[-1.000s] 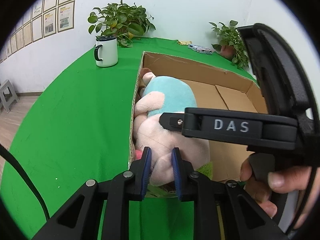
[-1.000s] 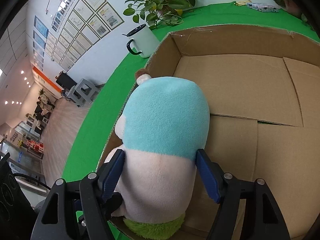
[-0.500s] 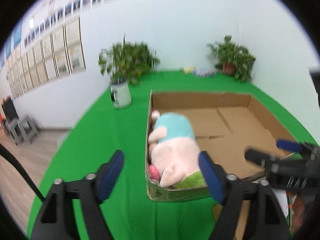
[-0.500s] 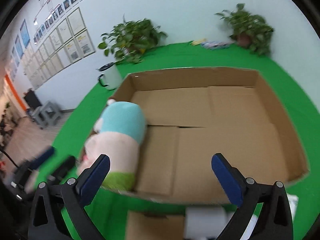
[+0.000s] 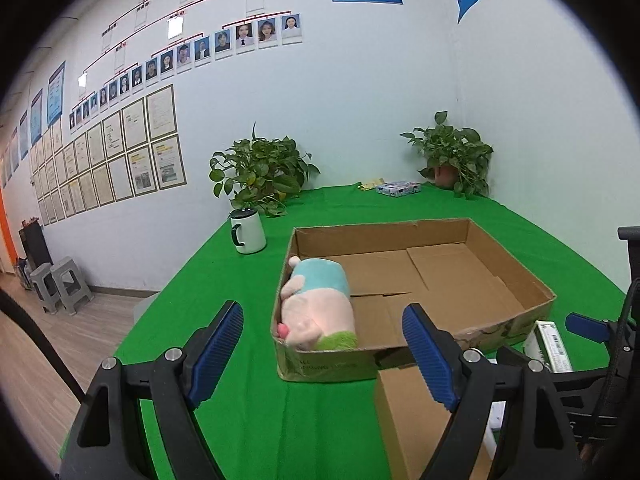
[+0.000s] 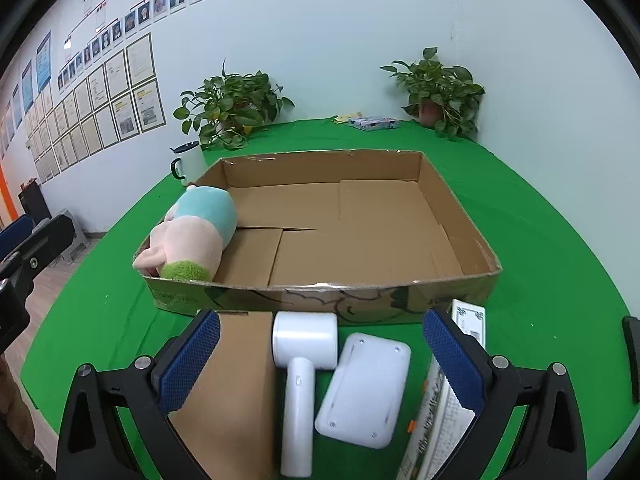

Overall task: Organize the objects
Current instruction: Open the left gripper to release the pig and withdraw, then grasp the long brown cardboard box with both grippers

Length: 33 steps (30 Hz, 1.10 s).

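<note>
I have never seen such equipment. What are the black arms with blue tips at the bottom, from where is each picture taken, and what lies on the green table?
There is no robot here. A person holds one hand tool in each hand, and each tool has a camera looking forward along its two fingers. One picture comes from the left claw, the other from the right claw. Both stand open and hold nothing.

On the green table is a shallow cardboard box. A plush toy lies inside, along its left wall. In front of the box lie a small brown carton, a white handheld device, a white flat case and a printed white packet. Farther back stand a white mug and two potted plants.
</note>
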Available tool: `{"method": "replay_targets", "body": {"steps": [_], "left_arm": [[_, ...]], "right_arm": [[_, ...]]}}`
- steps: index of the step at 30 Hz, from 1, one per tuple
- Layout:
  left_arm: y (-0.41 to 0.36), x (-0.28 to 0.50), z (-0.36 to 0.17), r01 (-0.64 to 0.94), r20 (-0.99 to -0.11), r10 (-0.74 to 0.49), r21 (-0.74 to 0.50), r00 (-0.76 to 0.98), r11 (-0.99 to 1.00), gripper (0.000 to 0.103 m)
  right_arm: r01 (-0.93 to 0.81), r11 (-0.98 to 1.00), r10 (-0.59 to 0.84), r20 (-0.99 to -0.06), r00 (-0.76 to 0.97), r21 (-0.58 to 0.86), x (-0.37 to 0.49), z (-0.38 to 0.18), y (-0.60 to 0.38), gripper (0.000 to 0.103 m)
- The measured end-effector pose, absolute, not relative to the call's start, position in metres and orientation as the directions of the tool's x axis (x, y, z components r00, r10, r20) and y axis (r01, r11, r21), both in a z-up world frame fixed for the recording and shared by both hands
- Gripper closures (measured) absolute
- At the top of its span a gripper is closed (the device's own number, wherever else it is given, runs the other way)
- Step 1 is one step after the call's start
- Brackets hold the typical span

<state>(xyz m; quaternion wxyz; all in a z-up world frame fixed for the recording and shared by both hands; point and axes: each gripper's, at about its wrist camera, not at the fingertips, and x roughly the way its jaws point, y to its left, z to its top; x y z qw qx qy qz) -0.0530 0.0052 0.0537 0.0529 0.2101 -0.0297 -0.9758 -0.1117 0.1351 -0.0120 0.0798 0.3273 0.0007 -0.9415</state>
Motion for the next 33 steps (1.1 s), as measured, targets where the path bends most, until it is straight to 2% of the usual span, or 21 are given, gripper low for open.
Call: {"method": "replay_targets", "body": {"steps": [13,24,27,30,33], "left_arm": [[0.023,-0.038,0.045,0.033,-0.444,-0.050,0.045,-0.894,-0.998,0.021],[0.007,-0.033,0.036,0.014,-0.475,0.001,-0.027,-0.880,-1.000,0.021],[-0.002,-0.040,0.017,-0.070,-0.564,0.116,-0.102,-0.818,-0.992,0.021],[-0.008,-0.042,-0.013,-0.122,-0.639,0.209,-0.179,-0.740,-0.976,0.022],[-0.010,-0.043,-0.047,-0.165,-0.687,0.346,-0.317,-0.639,-0.934,0.022]], "right_arm": [[0.156,-0.988,-0.138,-0.573,-0.808,0.018,-0.064,0.008,0.161,0.001],[0.213,-0.977,-0.190,-0.589,-0.786,0.032,-0.062,0.002,0.158,0.001],[0.358,-0.914,-0.393,-0.629,-0.671,0.189,-0.054,-0.016,0.164,0.001],[0.400,-0.897,-0.412,-0.677,-0.609,0.187,-0.037,-0.037,0.165,0.003],[0.434,-0.849,-0.505,-0.704,-0.500,0.300,-0.012,-0.058,0.160,0.003]]}}
